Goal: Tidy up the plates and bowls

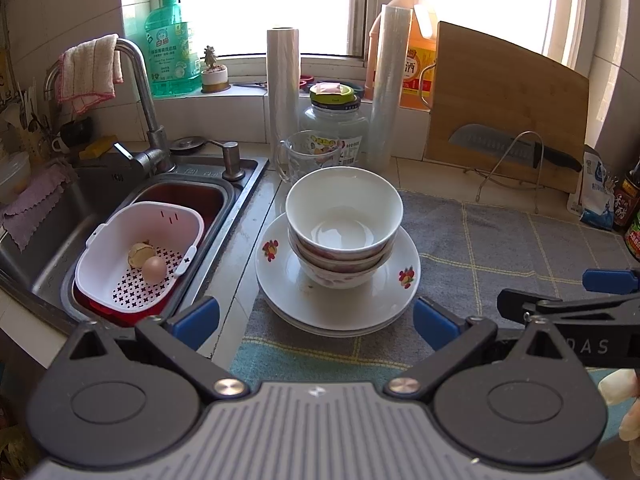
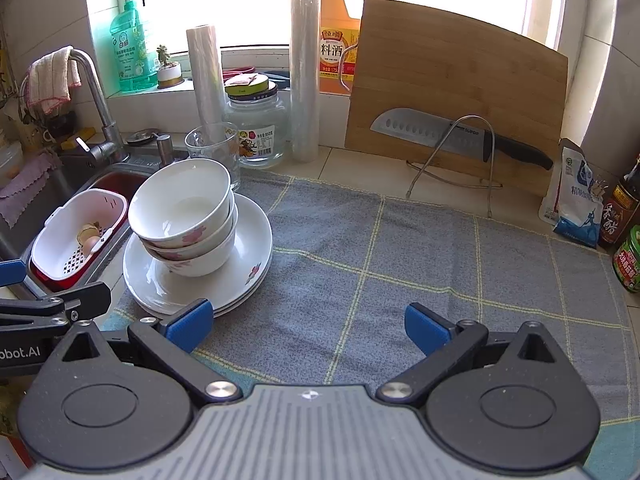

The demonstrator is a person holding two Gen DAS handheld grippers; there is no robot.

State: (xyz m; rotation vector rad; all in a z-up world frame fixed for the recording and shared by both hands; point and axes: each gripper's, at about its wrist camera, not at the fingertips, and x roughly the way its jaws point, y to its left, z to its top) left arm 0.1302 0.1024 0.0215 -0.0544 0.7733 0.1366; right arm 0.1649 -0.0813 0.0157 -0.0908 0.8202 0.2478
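Three white flowered bowls (image 1: 344, 216) (image 2: 182, 204) are nested upright on a stack of white plates (image 1: 372, 304) (image 2: 252, 240) at the left edge of a grey checked mat (image 1: 500, 240) (image 2: 400, 264). My left gripper (image 1: 316, 320) is open just in front of the plates, its blue pads either side of the stack's near rim, not touching. My right gripper (image 2: 308, 324) is open over the bare mat, to the right of the dishes. Each gripper shows at the edge of the other's view, the right gripper (image 1: 600, 292) and the left gripper (image 2: 48, 304).
A sink (image 1: 120, 184) with a white colander (image 1: 140, 256) holding an egg lies to the left. Behind the dishes stand a glass mug (image 1: 308, 156), a jar (image 2: 256, 128) and two film rolls (image 2: 304, 76). A cutting board (image 2: 456, 96), knife (image 2: 460, 138) and sauce bottles (image 2: 620, 216) stand at the back right.
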